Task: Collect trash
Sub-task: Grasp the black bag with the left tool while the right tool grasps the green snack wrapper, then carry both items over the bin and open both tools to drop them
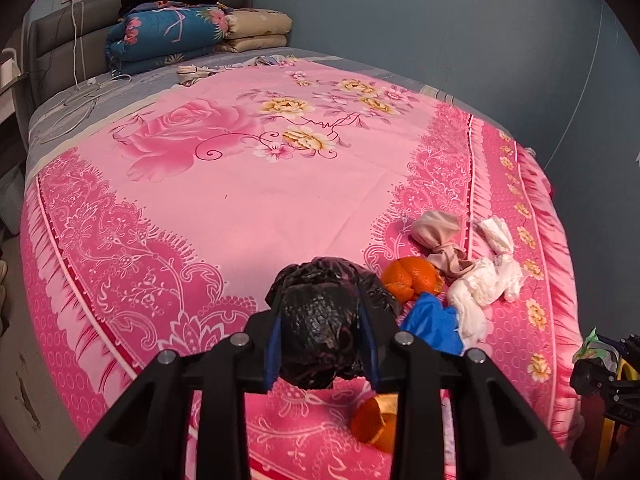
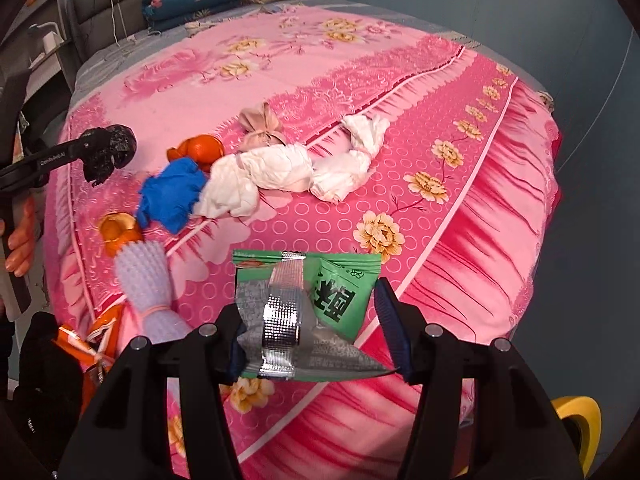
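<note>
Left gripper (image 1: 322,344): jaws drawn in to a narrow gap, blue pads pressed on both sides of a crumpled black plastic bag (image 1: 320,332). The bag sits at lower centre of the left wrist view, raised clear of the pink floral bedspread (image 1: 240,184). In the right wrist view the same gripper and its black wad appear at the left edge, with fingers (image 2: 20,240) of the person's hand below it.

Right gripper (image 2: 316,336): jaws about half open, closed on a green snack wrapper (image 2: 332,292) with a silver foil inner face. The wrapper spans the gap between the two pads at lower centre of the right wrist view, held above the bedspread.

Remaining trash on the bed, right wrist view:
- blue glove (image 2: 172,196), left of centre, touching a white crumpled tissue bundle (image 2: 288,168)
- orange peel (image 2: 200,148) just behind the glove; a second peel piece (image 2: 118,230) at lower left
- beige knotted cloth (image 2: 260,124) just above the tissue
- pale lilac foam net sleeve (image 2: 144,280) at lower left, tied at its lower end
- orange packet (image 2: 100,332) at the lower left edge, partly hidden

Background: folded quilts (image 1: 172,32) stacked against the grey headboard (image 1: 60,40) at upper left of the left wrist view
</note>
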`<state>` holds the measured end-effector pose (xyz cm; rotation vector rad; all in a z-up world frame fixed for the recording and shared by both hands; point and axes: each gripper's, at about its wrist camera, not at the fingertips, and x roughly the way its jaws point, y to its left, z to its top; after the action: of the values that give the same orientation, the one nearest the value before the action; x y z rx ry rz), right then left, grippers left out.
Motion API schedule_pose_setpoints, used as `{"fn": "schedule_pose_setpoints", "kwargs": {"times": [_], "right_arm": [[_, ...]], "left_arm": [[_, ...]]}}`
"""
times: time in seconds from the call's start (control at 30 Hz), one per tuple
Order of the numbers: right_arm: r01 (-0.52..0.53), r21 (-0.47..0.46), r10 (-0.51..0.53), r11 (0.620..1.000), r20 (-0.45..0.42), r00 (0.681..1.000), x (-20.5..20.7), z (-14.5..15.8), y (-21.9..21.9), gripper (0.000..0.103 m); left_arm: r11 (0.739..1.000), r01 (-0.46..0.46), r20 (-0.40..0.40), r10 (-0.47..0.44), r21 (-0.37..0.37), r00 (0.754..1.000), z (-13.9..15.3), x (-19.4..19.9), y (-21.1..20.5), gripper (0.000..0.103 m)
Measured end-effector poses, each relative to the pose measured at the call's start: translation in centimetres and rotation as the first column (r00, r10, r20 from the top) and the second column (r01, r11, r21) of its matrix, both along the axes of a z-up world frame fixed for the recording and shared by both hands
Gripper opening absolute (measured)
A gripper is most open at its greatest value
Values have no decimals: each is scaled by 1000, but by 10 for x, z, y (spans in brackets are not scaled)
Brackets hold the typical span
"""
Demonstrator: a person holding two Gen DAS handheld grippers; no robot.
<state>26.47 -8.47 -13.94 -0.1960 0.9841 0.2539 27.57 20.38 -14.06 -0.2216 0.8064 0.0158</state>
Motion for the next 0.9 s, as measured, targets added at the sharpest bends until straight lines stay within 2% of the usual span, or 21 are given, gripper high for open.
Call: {"fn": "schedule_pose_setpoints", "kwargs": {"times": [0.27, 0.5, 0.9], "right_arm": [[24, 42, -26, 999, 48, 999, -39, 36, -17, 53], [47, 85, -54, 995, 83, 995, -64, 53, -36, 53], [86, 167, -115, 982, 175, 978, -108, 95, -77, 53]], "left_arm": [[999, 8, 37, -6, -34, 999, 21, -34, -14, 30], [998, 15, 66, -11, -61, 998, 35, -64, -32, 30], [990, 107, 108, -97, -91, 989, 63, -106, -80, 30]]}}
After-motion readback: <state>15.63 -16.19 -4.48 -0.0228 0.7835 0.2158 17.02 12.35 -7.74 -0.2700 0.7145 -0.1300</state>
